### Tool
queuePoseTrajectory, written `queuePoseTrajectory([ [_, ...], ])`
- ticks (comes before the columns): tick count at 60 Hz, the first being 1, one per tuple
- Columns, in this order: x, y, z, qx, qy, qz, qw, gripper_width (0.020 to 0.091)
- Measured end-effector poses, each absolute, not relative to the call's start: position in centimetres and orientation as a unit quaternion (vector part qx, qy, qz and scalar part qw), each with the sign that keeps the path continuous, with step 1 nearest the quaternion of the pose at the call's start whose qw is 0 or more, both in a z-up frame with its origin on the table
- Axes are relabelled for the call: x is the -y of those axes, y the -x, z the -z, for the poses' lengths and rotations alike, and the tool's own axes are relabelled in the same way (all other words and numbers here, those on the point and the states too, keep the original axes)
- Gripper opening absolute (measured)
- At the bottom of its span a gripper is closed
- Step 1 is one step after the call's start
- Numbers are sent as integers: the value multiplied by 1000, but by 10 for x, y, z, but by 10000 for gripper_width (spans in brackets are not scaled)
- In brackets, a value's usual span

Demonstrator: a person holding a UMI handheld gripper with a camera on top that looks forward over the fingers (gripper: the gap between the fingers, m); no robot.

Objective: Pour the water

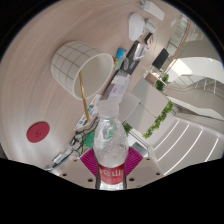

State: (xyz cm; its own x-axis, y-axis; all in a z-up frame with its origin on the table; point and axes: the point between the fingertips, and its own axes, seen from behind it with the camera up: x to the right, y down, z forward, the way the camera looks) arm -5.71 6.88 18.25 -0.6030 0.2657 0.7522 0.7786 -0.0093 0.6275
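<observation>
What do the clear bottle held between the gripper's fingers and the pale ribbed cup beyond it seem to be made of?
Clear bottle: probably thin glossy plastic; see-through, with highlights and a printed pink label. Pale ribbed cup: likely matt paper or plastic, opaque with vertical ridges. The gripper is shut on the bottle.

The tongs (111,172) grip a clear plastic water bottle (111,145) with a red label; both magenta pads (91,166) press its sides at about 6 o'clock. The bottle's neck points toward 12 o'clock, and its cap end is hard to make out. Just beyond it, at about 11 o'clock, a pale cup (80,65) with a ribbed wall lies tilted on the light wooden desk (35,95), its open mouth facing the bottle. A small red round thing (37,131) sits on the desk at 9 o'clock, well apart from the cup. From 1 to 4 o'clock the desk's edge gives way to a room with white furniture and green plants (156,122).
</observation>
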Motion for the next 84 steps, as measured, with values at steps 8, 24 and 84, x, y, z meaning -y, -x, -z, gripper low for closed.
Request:
queuePoseTrajectory([
  [8, -73, 44, -210, 558, 544, 520, 349, 295],
  [24, -43, -2, -204, 73, 776, 34, 626, 355],
  [84, 15, -28, -61, 57, 842, -53, 535, 814],
])
